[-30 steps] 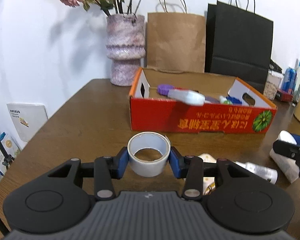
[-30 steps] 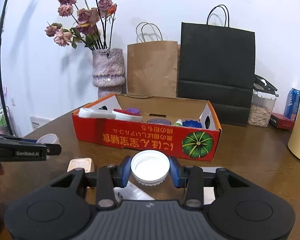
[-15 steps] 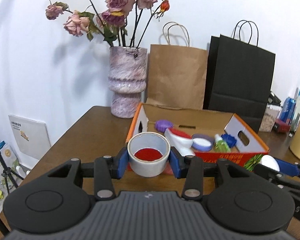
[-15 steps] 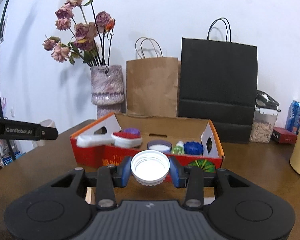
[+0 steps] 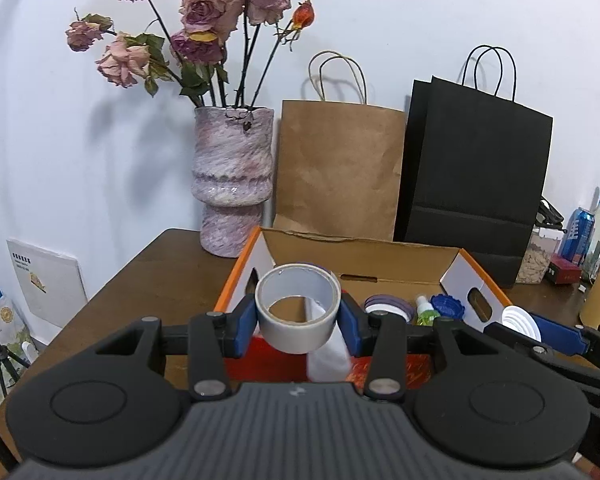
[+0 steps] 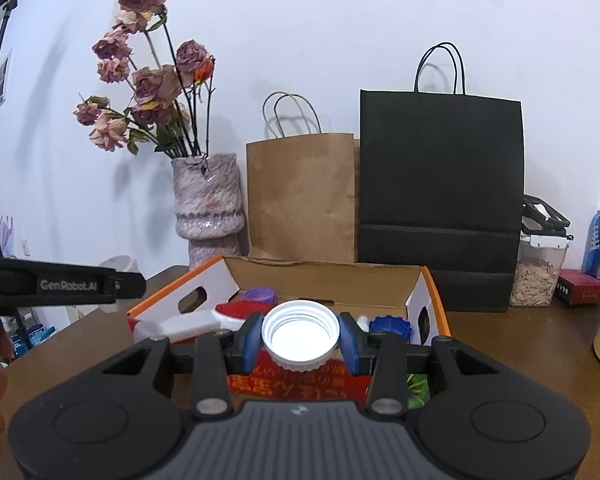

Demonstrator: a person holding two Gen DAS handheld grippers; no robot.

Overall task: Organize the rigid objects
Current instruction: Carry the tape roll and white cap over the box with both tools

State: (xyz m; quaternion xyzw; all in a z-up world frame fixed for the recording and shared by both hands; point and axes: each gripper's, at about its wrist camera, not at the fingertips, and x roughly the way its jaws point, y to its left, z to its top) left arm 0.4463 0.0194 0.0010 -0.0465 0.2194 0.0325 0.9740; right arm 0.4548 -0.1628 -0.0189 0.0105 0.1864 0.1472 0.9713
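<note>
Grey tape roll (image 5: 298, 308) pinched in my left gripper (image 5: 298, 322), centre frame, hole facing up, above near wall of red cardboard box (image 5: 364, 258). Ribbed white plastic lid (image 6: 300, 334) clamped in my right gripper (image 6: 300, 340), open side up. Both poised for drop among caps inside, I judge.

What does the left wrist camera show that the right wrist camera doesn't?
Only the left wrist view shows the grey tape roll gripped by the left gripper, plus a white panel leaning on the wall. Only the right wrist view shows the white cap's open inside, gripped by the right gripper, and a whole seed jar. Both show the orange box, vase, brown bag and black bag.
</note>
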